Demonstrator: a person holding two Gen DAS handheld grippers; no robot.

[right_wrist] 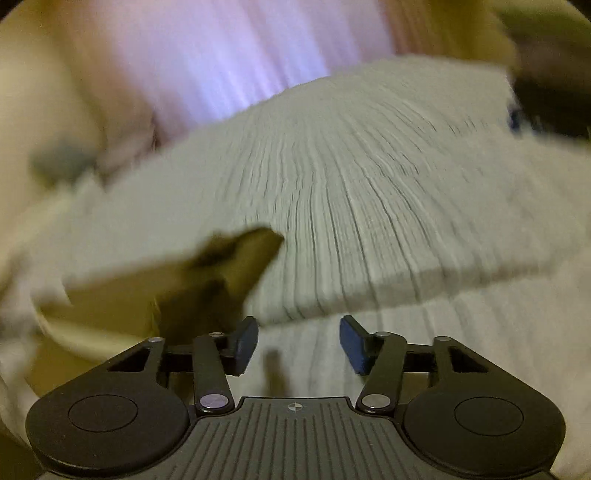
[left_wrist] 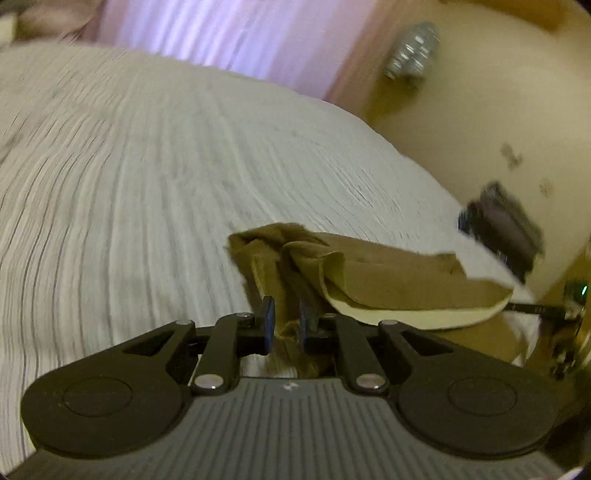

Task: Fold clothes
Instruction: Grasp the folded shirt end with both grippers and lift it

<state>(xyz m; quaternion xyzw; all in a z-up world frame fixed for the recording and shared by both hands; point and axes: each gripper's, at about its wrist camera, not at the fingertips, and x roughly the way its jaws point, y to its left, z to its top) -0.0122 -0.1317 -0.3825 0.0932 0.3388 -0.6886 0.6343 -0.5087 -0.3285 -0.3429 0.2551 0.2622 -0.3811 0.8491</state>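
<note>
A tan-brown garment (left_wrist: pixel 388 280) lies bunched on the white ribbed bedspread (left_wrist: pixel 147 177), with a paler inner face showing along its lower edge. My left gripper (left_wrist: pixel 287 321) is shut on a fold of this brown cloth, which runs between the blue pads (left_wrist: pixel 268 314). In the right wrist view, which is blurred by motion, the same garment (right_wrist: pixel 207 273) sits left of centre. My right gripper (right_wrist: pixel 299 345) stands open over the bedspread (right_wrist: pixel 369 206), a little right of the cloth, with nothing between its fingers.
The bed edge runs down the right of the left wrist view, beside a beige wall (left_wrist: pixel 480 122). A dark blurred object (left_wrist: pixel 506 229) hangs near that edge. Pink curtains (left_wrist: pixel 240 33) glow behind the bed. A dark shape (right_wrist: pixel 550 99) sits at the far right of the bed.
</note>
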